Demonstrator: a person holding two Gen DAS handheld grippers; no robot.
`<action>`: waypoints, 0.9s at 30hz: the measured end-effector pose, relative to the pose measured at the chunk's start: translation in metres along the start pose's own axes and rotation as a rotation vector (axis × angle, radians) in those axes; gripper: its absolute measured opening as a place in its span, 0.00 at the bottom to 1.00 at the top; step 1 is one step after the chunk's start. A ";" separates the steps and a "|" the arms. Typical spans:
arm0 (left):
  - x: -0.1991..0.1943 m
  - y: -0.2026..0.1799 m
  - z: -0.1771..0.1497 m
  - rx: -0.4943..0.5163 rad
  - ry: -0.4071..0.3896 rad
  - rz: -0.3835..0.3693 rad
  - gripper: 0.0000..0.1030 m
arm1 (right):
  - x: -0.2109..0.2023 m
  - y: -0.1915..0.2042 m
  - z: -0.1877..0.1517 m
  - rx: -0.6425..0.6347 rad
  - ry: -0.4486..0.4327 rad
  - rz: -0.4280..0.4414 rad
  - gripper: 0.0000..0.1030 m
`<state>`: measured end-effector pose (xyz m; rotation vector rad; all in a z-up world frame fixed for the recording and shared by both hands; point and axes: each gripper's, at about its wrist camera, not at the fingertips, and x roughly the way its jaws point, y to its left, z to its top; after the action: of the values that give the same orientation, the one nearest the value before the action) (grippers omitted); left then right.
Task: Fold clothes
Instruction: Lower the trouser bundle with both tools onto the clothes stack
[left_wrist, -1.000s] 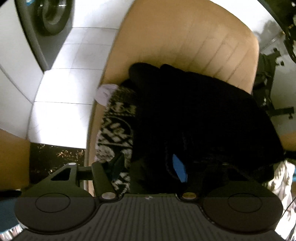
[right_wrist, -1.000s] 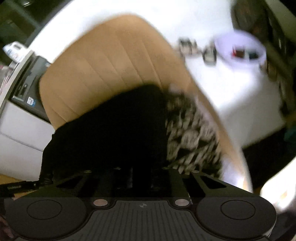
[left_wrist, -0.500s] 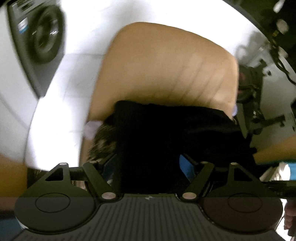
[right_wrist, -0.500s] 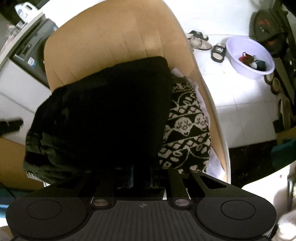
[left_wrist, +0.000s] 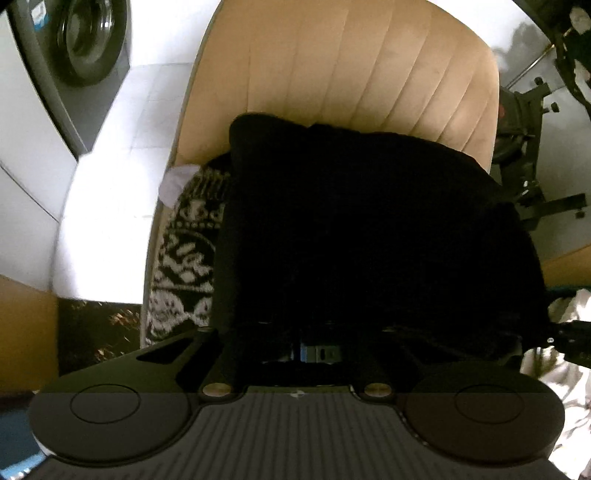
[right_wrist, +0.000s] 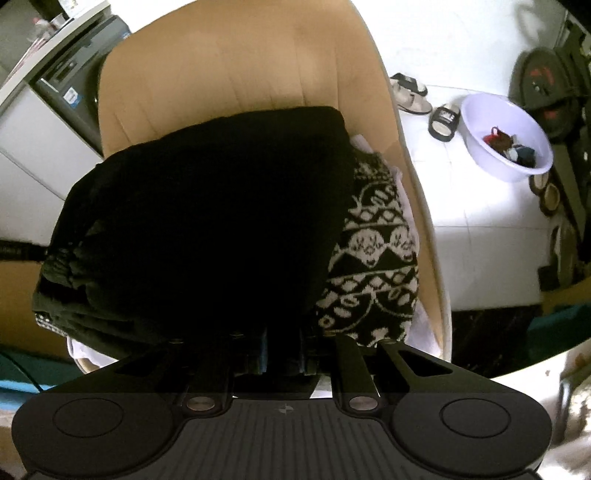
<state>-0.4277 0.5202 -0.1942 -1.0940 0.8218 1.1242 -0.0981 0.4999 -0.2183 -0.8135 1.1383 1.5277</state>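
A black garment (left_wrist: 369, 229) (right_wrist: 207, 221) lies heaped on a tan padded chair (left_wrist: 351, 74) (right_wrist: 240, 66), on top of a black-and-white patterned garment (left_wrist: 184, 258) (right_wrist: 373, 266). My left gripper (left_wrist: 317, 350) points steeply down at the black garment's near edge. Its blue pads are drawn together, with dark cloth bunched over them. My right gripper (right_wrist: 282, 354) is shut on the same near edge, a strip of dark cloth between its narrow-set fingers. Both sets of fingertips are largely buried in the fabric.
A front-loading washing machine (left_wrist: 85, 40) stands at the left on the white tiled floor. A white basin (right_wrist: 506, 136) holding small items and some slippers (right_wrist: 410, 96) sit on the floor to the right of the chair. A black metal stand (left_wrist: 535, 199) is behind it. Pale cloth (left_wrist: 565, 354) lies nearby.
My left jaws stood wide apart astride the black garment's near edge and have snapped together on it. The right gripper kept its grip while its view rolled and steadied.
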 end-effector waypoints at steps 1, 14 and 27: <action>-0.002 -0.001 0.000 -0.004 0.000 0.001 0.05 | 0.001 0.000 0.001 -0.001 -0.002 -0.004 0.14; -0.025 -0.031 -0.002 0.057 -0.151 0.218 0.84 | -0.022 0.020 0.012 -0.015 -0.218 -0.062 0.95; -0.037 -0.068 -0.007 0.095 -0.221 0.152 0.94 | 0.041 0.025 -0.002 -0.084 -0.109 -0.090 0.99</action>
<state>-0.3715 0.4988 -0.1445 -0.8222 0.7843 1.2942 -0.1331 0.5104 -0.2496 -0.8163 0.9516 1.5340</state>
